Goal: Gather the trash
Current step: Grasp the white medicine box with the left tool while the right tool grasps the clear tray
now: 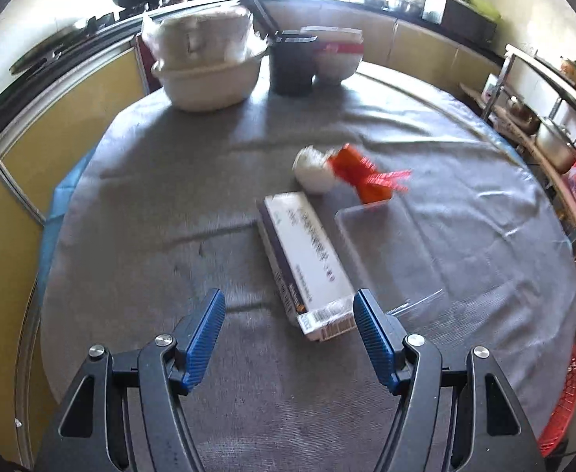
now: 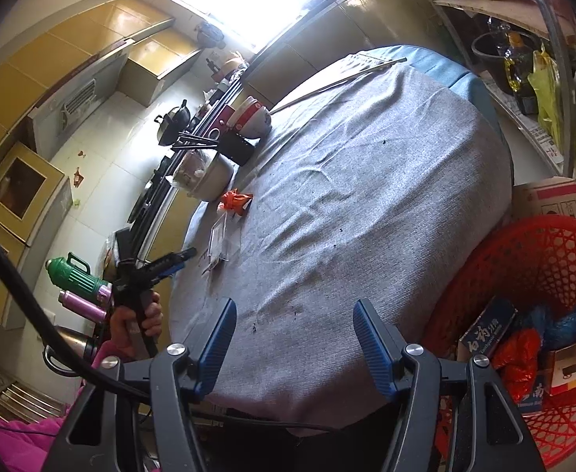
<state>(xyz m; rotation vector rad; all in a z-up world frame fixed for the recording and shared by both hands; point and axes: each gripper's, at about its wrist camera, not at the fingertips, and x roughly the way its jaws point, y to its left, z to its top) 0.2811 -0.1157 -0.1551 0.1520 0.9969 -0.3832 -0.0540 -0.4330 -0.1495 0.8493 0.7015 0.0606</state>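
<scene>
A long white and purple carton (image 1: 305, 261) lies on the grey tablecloth (image 1: 170, 196); its near end sits between the tips of my left gripper (image 1: 288, 310), which is open and apart from it. Beside it on the right lies a clear plastic tray (image 1: 386, 247). Beyond them are a crumpled white wad (image 1: 313, 171) and a red wrapper (image 1: 366, 175). My right gripper (image 2: 294, 328) is open and empty over the table's near edge. A red mesh basket (image 2: 543, 259) at the right holds boxes and bags. From the right wrist view, the left gripper (image 2: 187, 253) is in a hand by the carton (image 2: 218, 242).
At the table's far side stand a white pot under plastic (image 1: 205, 63), a dark cup (image 1: 292, 63) and a red and white bowl (image 1: 337, 53). Kitchen counters ring the table. A shelf with pots (image 1: 551, 126) stands at the right. A cardboard box (image 2: 551, 196) stands behind the basket.
</scene>
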